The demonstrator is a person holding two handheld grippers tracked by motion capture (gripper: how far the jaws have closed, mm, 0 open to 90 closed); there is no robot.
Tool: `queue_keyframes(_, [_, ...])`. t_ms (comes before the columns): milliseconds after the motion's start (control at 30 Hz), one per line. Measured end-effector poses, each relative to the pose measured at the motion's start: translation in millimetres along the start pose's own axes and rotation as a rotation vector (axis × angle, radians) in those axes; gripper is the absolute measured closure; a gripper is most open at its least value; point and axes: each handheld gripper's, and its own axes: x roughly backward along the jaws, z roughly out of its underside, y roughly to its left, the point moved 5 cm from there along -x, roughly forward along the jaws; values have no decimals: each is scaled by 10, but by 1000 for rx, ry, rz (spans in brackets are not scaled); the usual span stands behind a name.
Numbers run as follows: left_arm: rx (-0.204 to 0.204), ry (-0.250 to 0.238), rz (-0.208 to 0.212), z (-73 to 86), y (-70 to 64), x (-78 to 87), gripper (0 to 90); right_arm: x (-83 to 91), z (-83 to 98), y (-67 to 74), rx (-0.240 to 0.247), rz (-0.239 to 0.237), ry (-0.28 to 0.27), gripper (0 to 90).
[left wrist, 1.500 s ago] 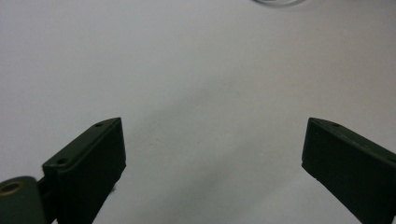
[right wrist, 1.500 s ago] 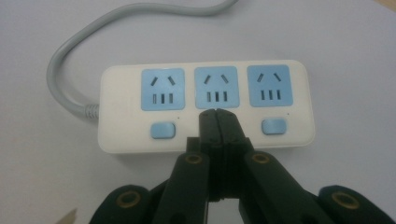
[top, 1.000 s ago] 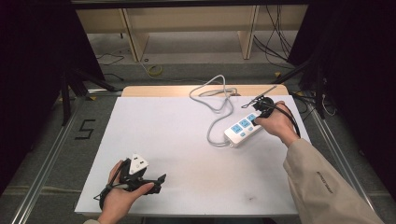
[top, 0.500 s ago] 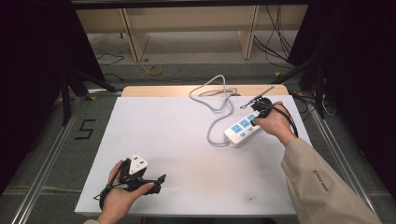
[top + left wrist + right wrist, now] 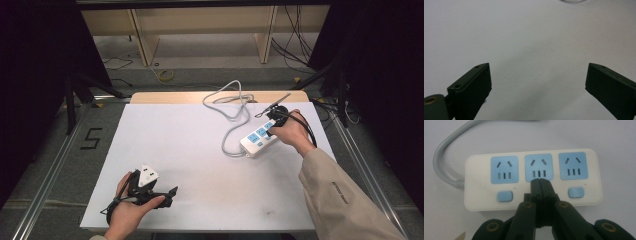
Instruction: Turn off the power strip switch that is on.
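A white power strip [image 5: 258, 139] with three blue sockets lies on the white desk [image 5: 200, 145] towards its far right part, angled, with its grey cord [image 5: 232, 107] looping back to the far edge of the desk. The right hand-held gripper [image 5: 272, 125], held in the person's right hand [image 5: 292, 132], sits over the strip; in the right gripper view its two black jaws are clenched flat against each other with nothing between them, and their joined tips [image 5: 540, 182] rest at the lower edge of the middle socket [image 5: 538, 167], above the place where the middle switch would lie. Blue switches [image 5: 504, 196] show below the left and right sockets of the power strip [image 5: 534, 178]. The left hand-held gripper [image 5: 167, 192], in the left hand [image 5: 131, 210], lies near the front left corner of the desk, well apart from the strip, bearing a grey three-cornered plate [image 5: 148, 175] on top. In the left gripper view its jaws stand wide and released, with bare desk surface [image 5: 531, 45] between them.
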Motion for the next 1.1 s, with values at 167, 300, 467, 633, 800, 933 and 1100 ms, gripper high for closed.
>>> queue_keyframes(167, [-3,-1,-1,-1,3,1,62,-29,-2,-8,-2,1,6,900])
queue_keyframes(300, [0,-1,0,0,0,1,62,-51,-4,-12,-5,1,11,900])
queue_keyframes(467, [-1,-1,-1,-1,0,2,62,-81,-4,-19,-9,4,14,900])
queue_keyframes(633, [0,-1,0,0,0,1,63,-99,-5,-20,-11,3,19,900])
queue_keyframes(800, [-3,-2,0,-1,3,4,63,-124,-3,-26,-7,6,24,900])
queue_keyframes(933, [0,-1,1,0,0,2,64,-135,-1,-30,-9,6,31,900])
queue_keyframes(1100, [0,-2,1,-1,-1,2,64,-156,3,-30,-8,9,37,900])
